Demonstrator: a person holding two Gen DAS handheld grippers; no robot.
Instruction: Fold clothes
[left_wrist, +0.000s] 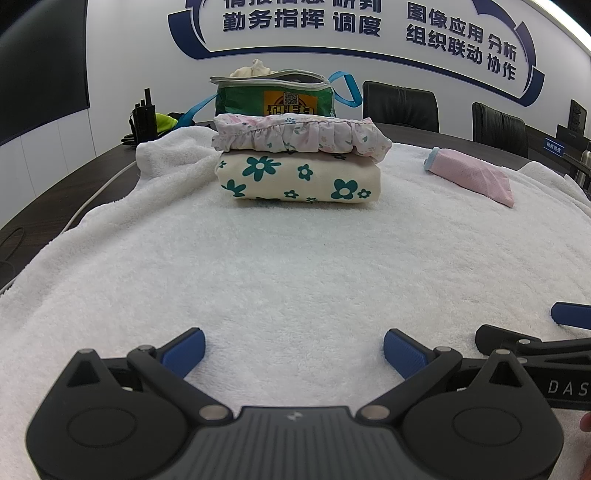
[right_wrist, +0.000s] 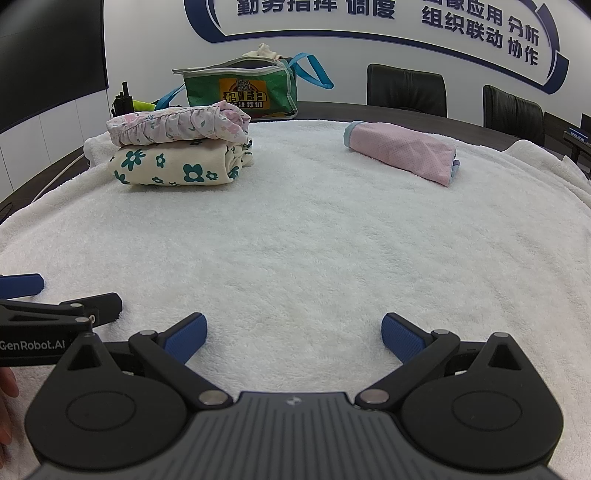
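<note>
a: ahead on the white towel (right_wrist: 295, 236), where is the next piece?
b: pink garment (right_wrist: 402, 151), far right, long axis slanting away; right gripper (right_wrist: 293, 336) nearer. folded stack (left_wrist: 299, 162) far left. left gripper (left_wrist: 293, 352) and right both spread, empty.

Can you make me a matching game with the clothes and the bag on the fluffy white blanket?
Things:
1. ruffled pink floral garment
2. cream garment with teal flowers
3. pink mesh garment
4. green bag

Places:
A. bottom of the stack
B. behind the stack, cloth poking out
C. top of the stack
D. alone on the right side

Pairs: 1-C, 2-A, 3-D, 4-B
</note>
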